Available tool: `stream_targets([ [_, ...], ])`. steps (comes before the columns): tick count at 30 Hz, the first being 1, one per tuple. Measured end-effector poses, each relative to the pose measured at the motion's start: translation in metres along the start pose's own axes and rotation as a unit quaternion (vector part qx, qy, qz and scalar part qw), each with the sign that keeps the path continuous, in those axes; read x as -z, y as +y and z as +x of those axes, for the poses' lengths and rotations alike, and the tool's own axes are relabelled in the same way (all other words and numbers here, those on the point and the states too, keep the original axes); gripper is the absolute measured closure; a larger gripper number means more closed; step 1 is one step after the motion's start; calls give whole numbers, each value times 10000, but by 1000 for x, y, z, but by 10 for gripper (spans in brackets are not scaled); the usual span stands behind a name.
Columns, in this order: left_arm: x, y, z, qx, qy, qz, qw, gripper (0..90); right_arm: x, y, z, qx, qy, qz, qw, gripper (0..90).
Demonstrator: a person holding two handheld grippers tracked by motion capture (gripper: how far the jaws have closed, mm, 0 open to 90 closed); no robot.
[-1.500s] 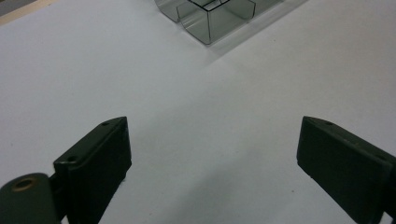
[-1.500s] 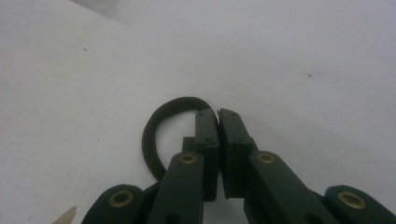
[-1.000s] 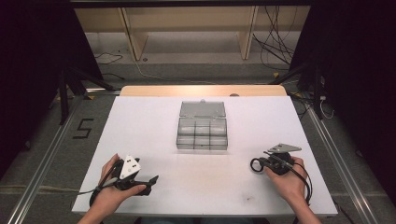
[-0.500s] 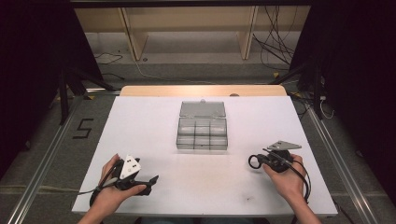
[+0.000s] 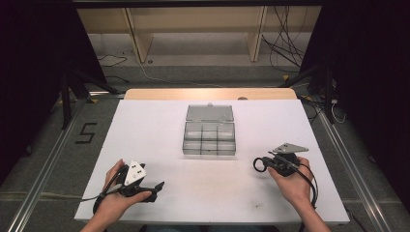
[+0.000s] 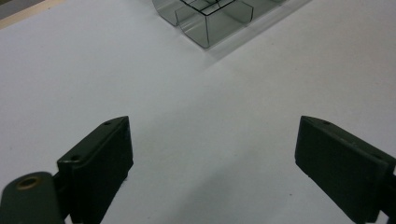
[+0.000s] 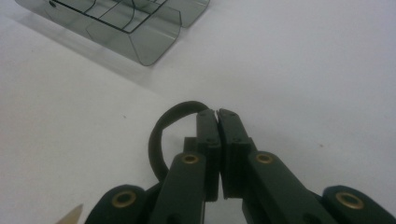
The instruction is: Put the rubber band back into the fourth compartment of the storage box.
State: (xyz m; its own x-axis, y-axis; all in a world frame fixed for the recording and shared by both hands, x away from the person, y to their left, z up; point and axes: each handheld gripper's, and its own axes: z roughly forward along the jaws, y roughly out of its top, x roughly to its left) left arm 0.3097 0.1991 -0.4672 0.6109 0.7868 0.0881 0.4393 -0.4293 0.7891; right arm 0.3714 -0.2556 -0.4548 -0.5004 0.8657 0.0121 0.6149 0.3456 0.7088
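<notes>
A clear plastic compartment box [image 5: 209, 139] lies at the table's middle with its lid [image 5: 209, 113] folded open behind it. To the right of the box, my right gripper [image 5: 267, 163] is shut on a black elastic loop [image 5: 259, 164]. In the right gripper view the loop [image 7: 161, 130] curls out leftward from the closed jaw tips [image 7: 217, 113], with the box's corner [image 7: 140, 37] beyond. My left gripper [image 5: 155, 192] rests near the front left of the table, open. Its jaws [image 6: 212, 140] stand wide apart over bare table, with the box [image 6: 210, 23] ahead.
The white table [image 5: 159, 125] has a wooden strip along its far edge [image 5: 208, 93]. Cables lie on the floor behind, and metal rails run down both sides. Each gripper trails a cable off the front edge.
My right gripper has edged slightly left and away from the front edge, carrying the loop. The left gripper has stayed put.
</notes>
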Motion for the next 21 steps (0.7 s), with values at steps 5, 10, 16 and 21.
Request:
stream_targets([
  [5, -1, 0, -1, -6, -2, -8, 10000, 108, -1, 5, 3, 27, 22, -62, 10000, 887],
  [10, -1, 1, 0, 1, 0, -23, 10000, 108, -2, 8, 5, 31, 30, -106, 9999, 887],
  [16, -1, 1, -1, 15, -7, -28, 10000, 110, -3, 14, 8, 42, 48, -137, 9999, 888],
  [21, -1, 1, -1, 9, -15, -20, 10000, 111, -5, 18, 11, 67, 65, -157, 9998, 888],
])
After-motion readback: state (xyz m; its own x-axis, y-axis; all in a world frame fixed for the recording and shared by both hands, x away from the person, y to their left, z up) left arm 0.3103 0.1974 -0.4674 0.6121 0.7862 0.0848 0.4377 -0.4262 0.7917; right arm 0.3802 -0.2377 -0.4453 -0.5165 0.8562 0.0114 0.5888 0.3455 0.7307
